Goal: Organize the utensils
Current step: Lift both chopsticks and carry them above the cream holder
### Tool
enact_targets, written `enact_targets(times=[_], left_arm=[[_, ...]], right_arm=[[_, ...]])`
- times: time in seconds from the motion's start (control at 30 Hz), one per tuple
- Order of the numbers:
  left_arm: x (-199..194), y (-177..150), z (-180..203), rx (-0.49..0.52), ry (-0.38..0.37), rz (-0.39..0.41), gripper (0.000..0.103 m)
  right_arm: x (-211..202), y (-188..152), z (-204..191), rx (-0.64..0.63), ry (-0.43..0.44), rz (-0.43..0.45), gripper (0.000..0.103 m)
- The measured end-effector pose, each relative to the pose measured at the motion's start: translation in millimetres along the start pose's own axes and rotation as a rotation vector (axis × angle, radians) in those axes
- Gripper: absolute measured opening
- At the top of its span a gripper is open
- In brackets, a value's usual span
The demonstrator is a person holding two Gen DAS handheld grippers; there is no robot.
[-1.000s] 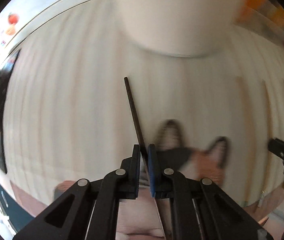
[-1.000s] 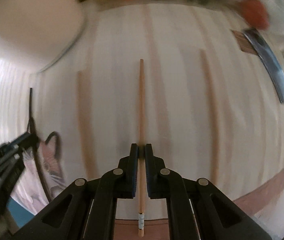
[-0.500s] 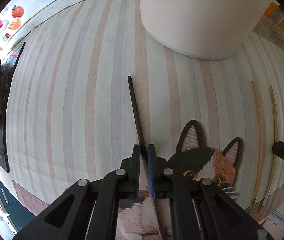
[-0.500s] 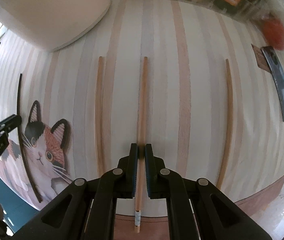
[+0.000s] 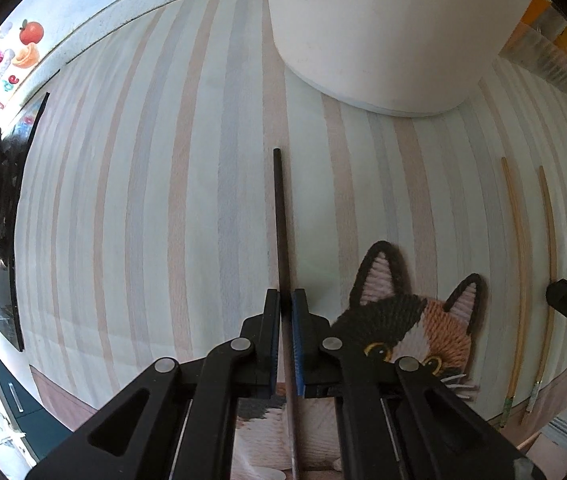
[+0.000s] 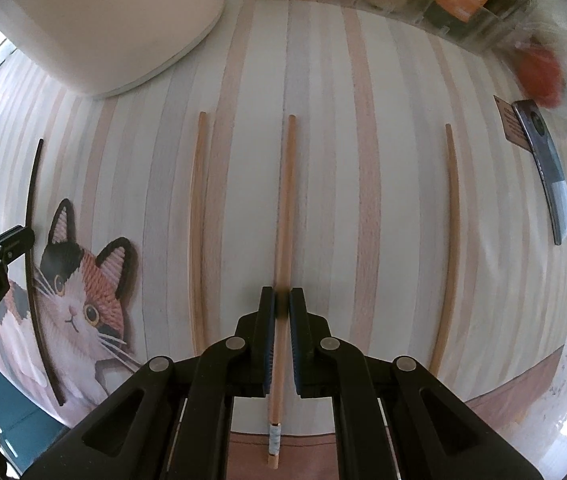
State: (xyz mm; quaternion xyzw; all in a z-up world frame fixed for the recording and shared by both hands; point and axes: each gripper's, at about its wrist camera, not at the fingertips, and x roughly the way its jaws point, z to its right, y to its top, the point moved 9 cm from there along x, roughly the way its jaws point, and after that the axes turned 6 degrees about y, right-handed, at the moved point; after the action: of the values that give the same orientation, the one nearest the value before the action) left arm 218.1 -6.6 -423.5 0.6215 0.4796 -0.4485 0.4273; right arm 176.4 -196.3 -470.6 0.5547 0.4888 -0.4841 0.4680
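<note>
1. the black chopstick (image 5: 281,224) lies on the striped mat (image 5: 143,200), pinched between the fingers of the left gripper (image 5: 286,312); it runs from the fingers toward 12 o'clock in the left wrist view.
2. a wooden chopstick (image 6: 285,208) is pinched the same way by the right gripper (image 6: 282,308), its taped end showing at 6 o'clock, over the mat's reddish border.
3. two more wooden chopsticks lie on the mat either side of it, one at 9 o'clock (image 6: 196,220), one at 3 o'clock (image 6: 450,240), both apart from it and roughly parallel.
4. a cat picture (image 6: 79,292) on the mat sits between the black chopstick and the wooden ones.
5. a large white container (image 5: 383,28) stands at 12 o'clock, beyond the chopstick tips.
6. a dark phone-like slab (image 6: 543,160) lies at 2 o'clock on the counter.
</note>
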Motion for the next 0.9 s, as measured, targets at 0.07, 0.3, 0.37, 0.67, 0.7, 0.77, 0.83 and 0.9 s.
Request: enact_targets(times=[0.07,0.3,0.37,0.67,0.7,0.77,0.83,0.9], left_arm=[[0,-1,-1,-0.008,-0.017,0.006,0.003],[-16,-11,-8,-0.021,-0.069,0.022,0.003],[-29,-12,-9,-0.021,-0.088,0.046,0.003],[-110,-1,-23,-0.045,-0.176,0.213,0.003],[-124,2,-26,-0.047,-0.185,0.244,0.003],[-145,9,-29,-0.055,-0.198,0.295,0.003],[-168,18,-30,-0.062,-0.210,0.350,0.002],[-186,31,-32,-0.062,-0.220,0.392,0.002]], right_arm=[[-1,-1,1,0.022,0.014,0.013,0.007],[-18,-12,14,0.096,0.111,0.070,0.007],[-32,-15,16,0.105,0.133,0.103,0.007],[-97,-14,20,0.129,0.214,0.241,0.007],[-105,-8,23,0.127,0.221,0.258,0.007],[-121,3,22,0.121,0.236,0.290,0.007],[-141,13,20,0.114,0.249,0.336,0.007],[-161,24,17,0.105,0.262,0.376,0.007]])
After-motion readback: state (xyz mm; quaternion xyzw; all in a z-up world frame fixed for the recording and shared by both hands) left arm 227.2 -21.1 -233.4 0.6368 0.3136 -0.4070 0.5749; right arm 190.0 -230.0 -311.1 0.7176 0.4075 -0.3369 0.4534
